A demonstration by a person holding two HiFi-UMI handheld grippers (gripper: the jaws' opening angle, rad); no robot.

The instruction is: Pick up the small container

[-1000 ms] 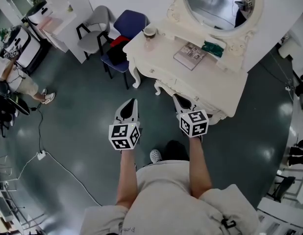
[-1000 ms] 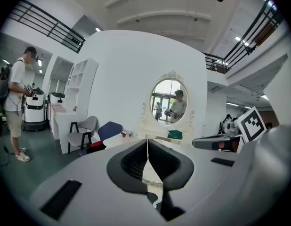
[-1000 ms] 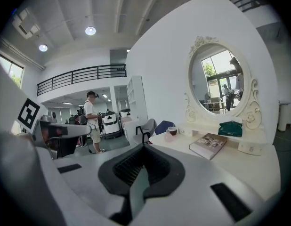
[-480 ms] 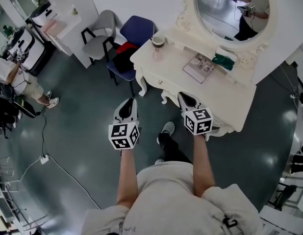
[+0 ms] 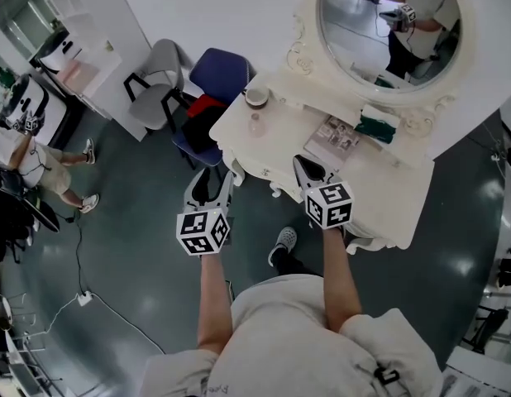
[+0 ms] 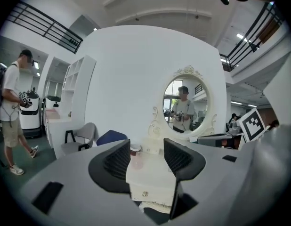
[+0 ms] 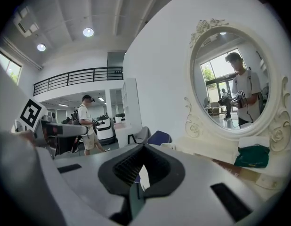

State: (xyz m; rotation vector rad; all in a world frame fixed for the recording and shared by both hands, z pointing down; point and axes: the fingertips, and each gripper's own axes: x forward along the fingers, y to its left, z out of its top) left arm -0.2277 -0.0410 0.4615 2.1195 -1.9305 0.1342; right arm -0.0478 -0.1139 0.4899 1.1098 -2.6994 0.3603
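Head view, looking steeply down: a person is standing before a white dressing table [image 5: 280, 143] with an oval mirror [image 5: 388, 23], holding a gripper in each hand.

Compared with a second ago, the person is standing closer. The table now lies just above the grippers in the frame, no longer well apart from them. The left gripper [image 5: 212, 176], whose jaws were together, is opening them wide. Nothing is between them; in the left gripper view [image 6: 146, 147] only the distant tabletop shows through the gap. The right gripper [image 5: 303, 169] is keeping its jaws together and empty, over the table's near edge.

The small container [image 5: 255, 124], a clear pinkish jar, is standing upright near the table's left end, upper centre of the frame, just below a dark-rimmed cup [image 5: 255, 98]. This looks like the approach, with the left gripper getting ready to grasp; the jar is not yet reached.

Writing: only black-and-white square markers on the gripper cubes. Print on a booklet [image 5: 332, 135] lying on the table is too small to read.
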